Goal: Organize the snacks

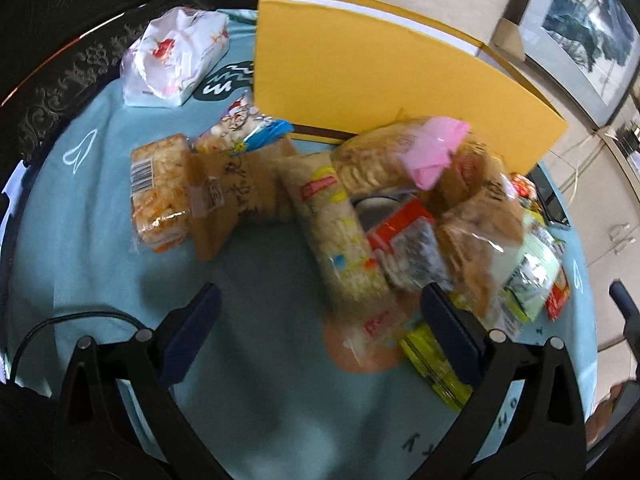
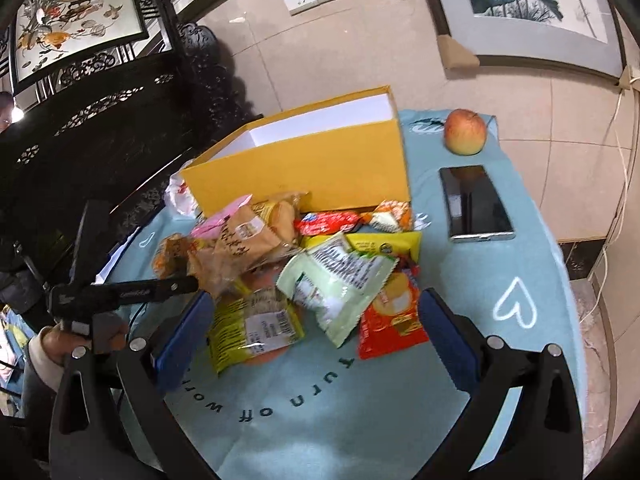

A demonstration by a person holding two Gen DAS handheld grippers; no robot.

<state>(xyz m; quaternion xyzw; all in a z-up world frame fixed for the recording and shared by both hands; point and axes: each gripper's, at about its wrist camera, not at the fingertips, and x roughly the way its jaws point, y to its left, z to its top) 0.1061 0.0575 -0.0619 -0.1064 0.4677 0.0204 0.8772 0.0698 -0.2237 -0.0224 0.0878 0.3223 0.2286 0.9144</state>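
The snacks point(image 2: 320, 264) lie in a loose heap on the counter point(image 2: 500, 360), just in front of the yellow box point(image 2: 304, 168), which stands open and looks empty from the right wrist view. Both tools hover short of the heap. The left gripper point(image 1: 320, 332) has its jaws spread wide and holds nothing; a long rice-cracker pack point(image 1: 340, 236) points down between them. The right gripper point(image 2: 316, 332) is likewise spread and empty, with the green pouch point(image 2: 336, 280) and red pack point(image 2: 390, 316) lying just ahead between its jaws.

The risk is in the overlap. The packs lie across one another, so closing on one could drag or flip its neighbours, and slick wrappers may slide out of a pinch on a thin edge. A sweep toward the box could also push packs against its front wall rather than over it. The phone point(image 2: 476, 202) and apple point(image 2: 465, 132) sit to the right, apart from the heap.

The left view is blurred, so labels there are unreadable, and what lies under the heap is hidden. The box floor is mostly out of sight; it is probably bare.
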